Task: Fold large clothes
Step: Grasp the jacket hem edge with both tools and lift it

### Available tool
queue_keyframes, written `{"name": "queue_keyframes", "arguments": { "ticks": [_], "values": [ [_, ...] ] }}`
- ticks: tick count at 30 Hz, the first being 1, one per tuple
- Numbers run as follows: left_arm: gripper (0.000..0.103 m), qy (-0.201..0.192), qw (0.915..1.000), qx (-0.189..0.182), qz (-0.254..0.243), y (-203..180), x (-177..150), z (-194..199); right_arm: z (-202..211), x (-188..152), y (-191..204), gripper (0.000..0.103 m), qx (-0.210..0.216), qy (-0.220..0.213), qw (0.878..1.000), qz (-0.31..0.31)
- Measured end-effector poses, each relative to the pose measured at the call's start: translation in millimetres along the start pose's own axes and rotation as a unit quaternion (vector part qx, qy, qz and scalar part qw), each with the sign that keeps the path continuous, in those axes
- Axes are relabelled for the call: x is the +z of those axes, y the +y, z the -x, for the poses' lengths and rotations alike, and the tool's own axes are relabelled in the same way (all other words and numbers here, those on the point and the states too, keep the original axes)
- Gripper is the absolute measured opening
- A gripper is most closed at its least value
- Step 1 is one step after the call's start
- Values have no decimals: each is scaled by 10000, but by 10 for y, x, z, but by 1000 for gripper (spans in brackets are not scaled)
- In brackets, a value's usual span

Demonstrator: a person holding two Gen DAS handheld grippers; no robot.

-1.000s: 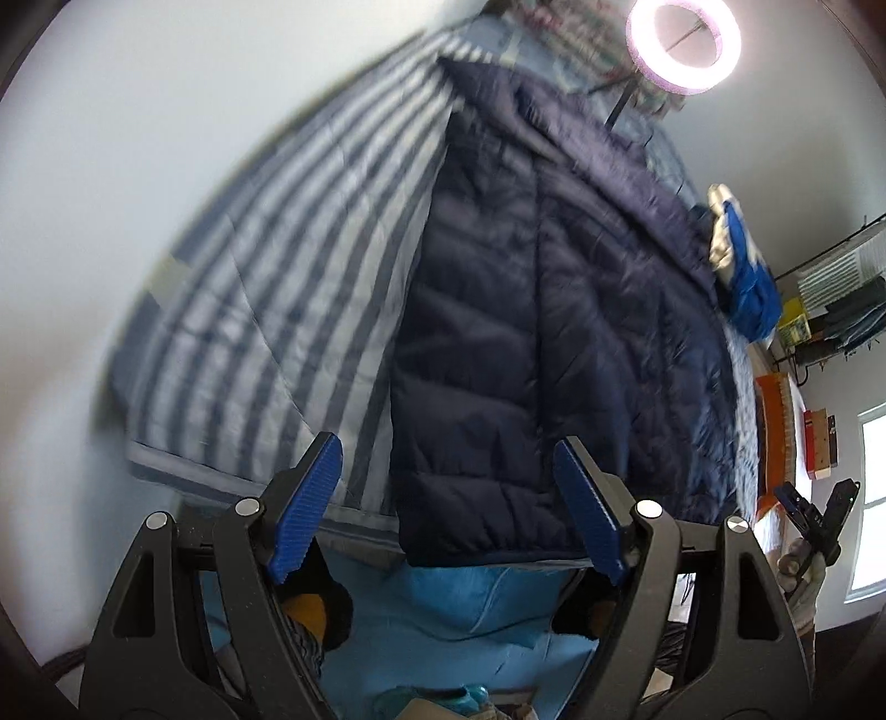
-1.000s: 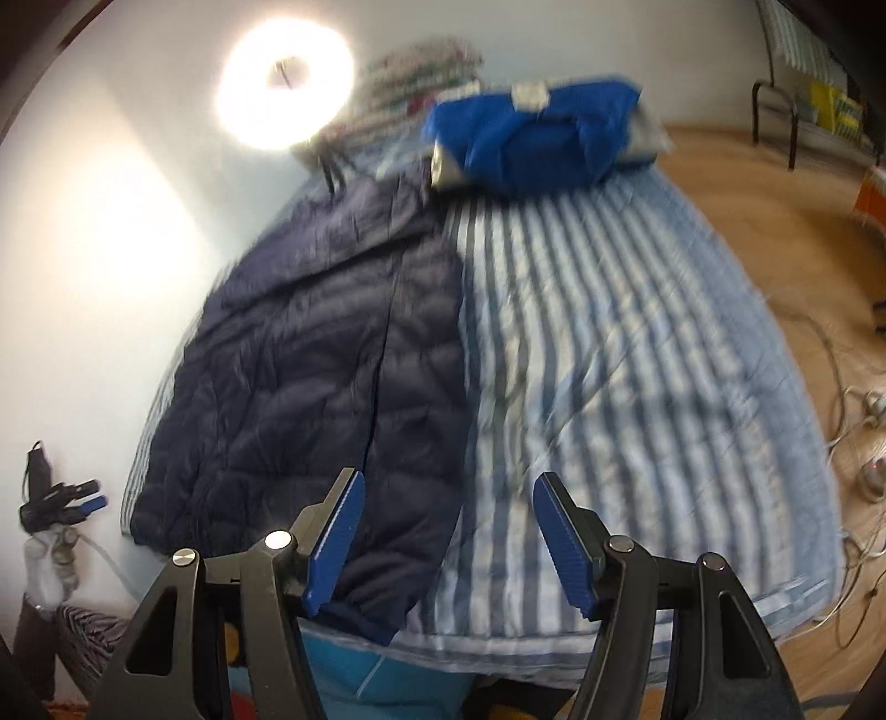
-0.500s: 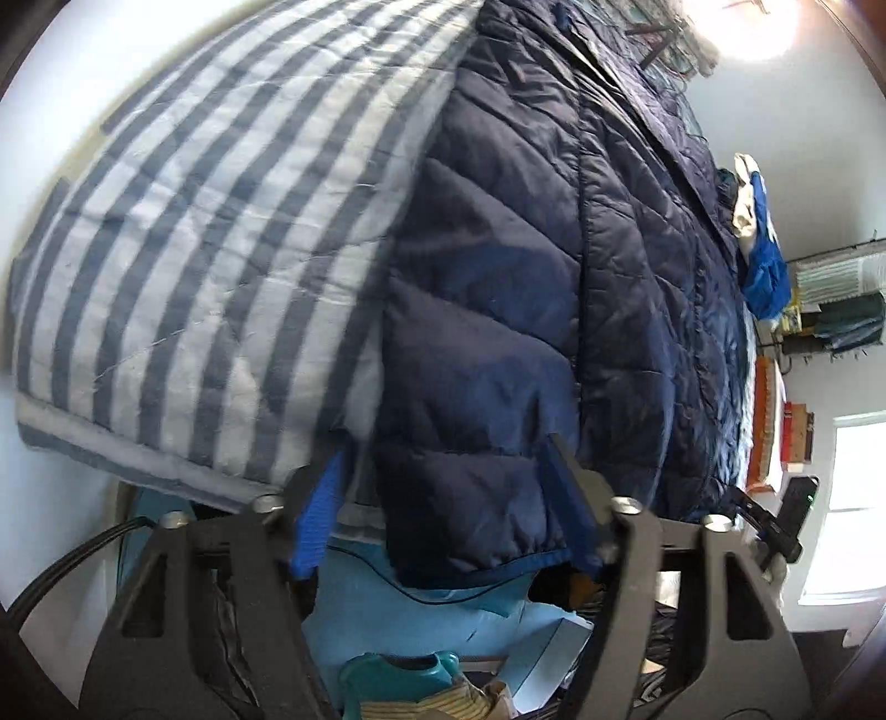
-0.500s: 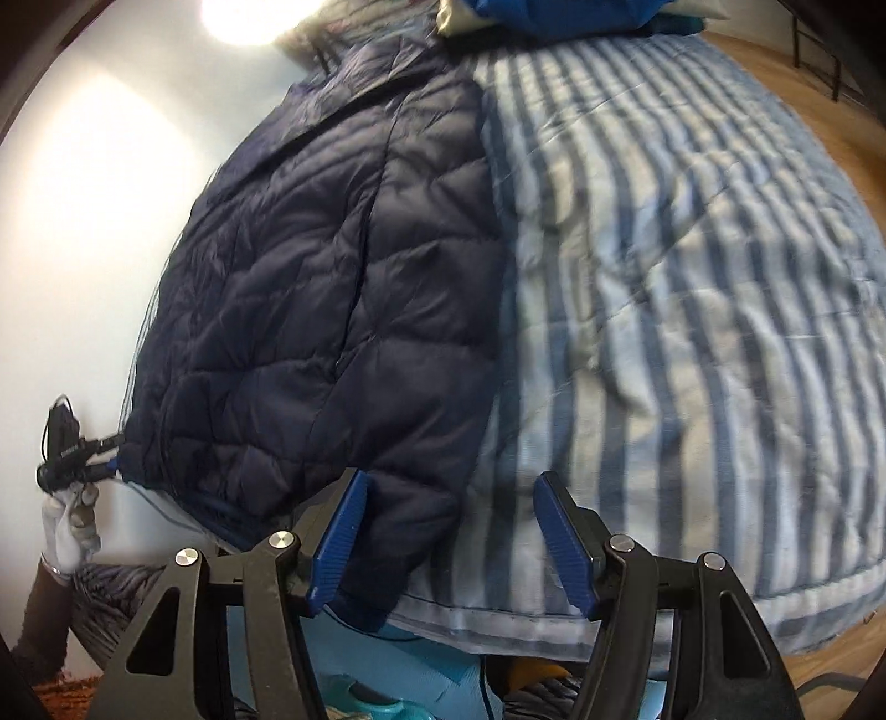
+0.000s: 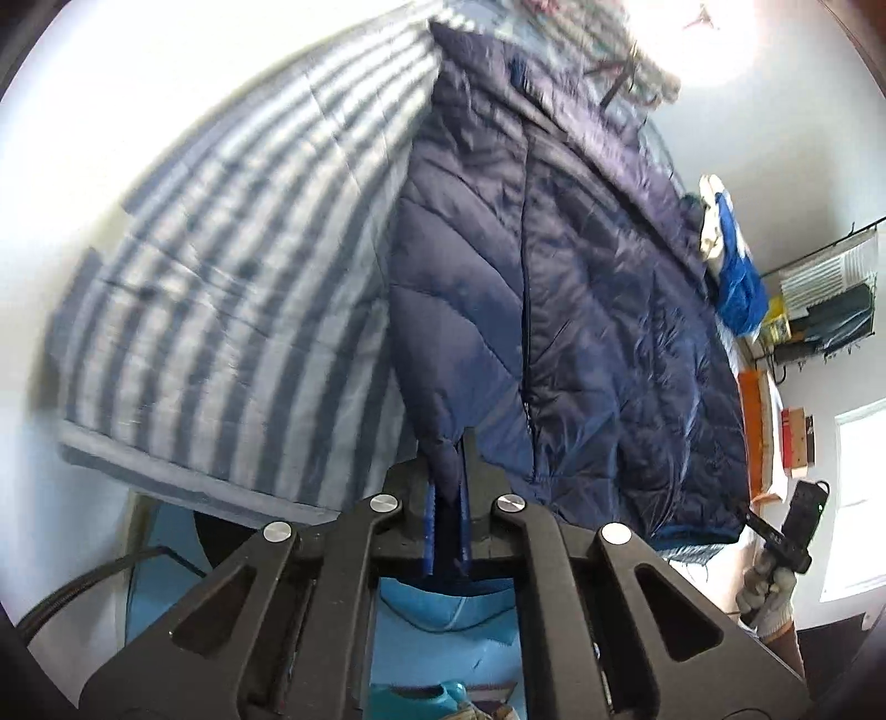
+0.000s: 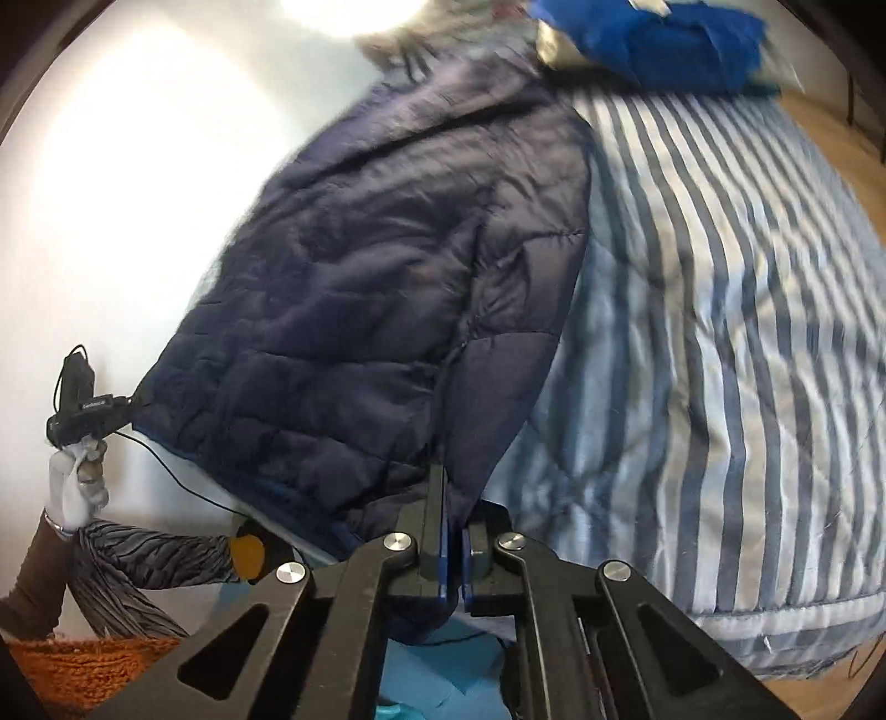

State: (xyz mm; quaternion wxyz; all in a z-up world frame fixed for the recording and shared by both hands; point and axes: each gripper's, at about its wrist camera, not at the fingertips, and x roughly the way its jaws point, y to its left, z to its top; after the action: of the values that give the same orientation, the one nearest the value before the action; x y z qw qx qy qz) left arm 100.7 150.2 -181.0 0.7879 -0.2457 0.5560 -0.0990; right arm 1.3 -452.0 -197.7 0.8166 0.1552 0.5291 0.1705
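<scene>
both grippers' jaws closed onto the jacket (image 5: 581, 310) hem.

Jacket hem (image 5: 446, 459): the pinched part was hidden between the jaws of the left gripper (image 5: 447, 498).
Jacket corner (image 6: 459, 498): the part inside the jaws of the right gripper (image 6: 453, 531) could not be seen.
Ring light (image 5: 714, 33): far beyond the jaws, blown out and cut by the top edge.
Bedspread (image 5: 221, 277): stripes left of the jaws were motion-blurred.
Blue bundle (image 6: 653, 39): far ahead of the jaws, blurred, cropped at the top.
Shelf items (image 5: 819, 310): too small to identify.
</scene>
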Motion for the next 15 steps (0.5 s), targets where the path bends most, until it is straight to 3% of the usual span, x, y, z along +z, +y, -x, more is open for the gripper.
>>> {"name": "queue_keyframes", "arguments": {
  "ticks": [4, 10, 15],
  "values": [
    [2, -374, 9993, 22, -27, 50, -51, 339, 266, -61, 141, 0, 266, -347, 9990, -3],
    [2, -618, 9978, -205, 143, 99, -222, 778, 676, -214, 303, 0, 507, -640, 9966, 141],
    [2, -725, 9971, -210, 4, 5, -147, 840, 595, -140, 317, 0, 440, -649, 9969, 79]
  ]
}}
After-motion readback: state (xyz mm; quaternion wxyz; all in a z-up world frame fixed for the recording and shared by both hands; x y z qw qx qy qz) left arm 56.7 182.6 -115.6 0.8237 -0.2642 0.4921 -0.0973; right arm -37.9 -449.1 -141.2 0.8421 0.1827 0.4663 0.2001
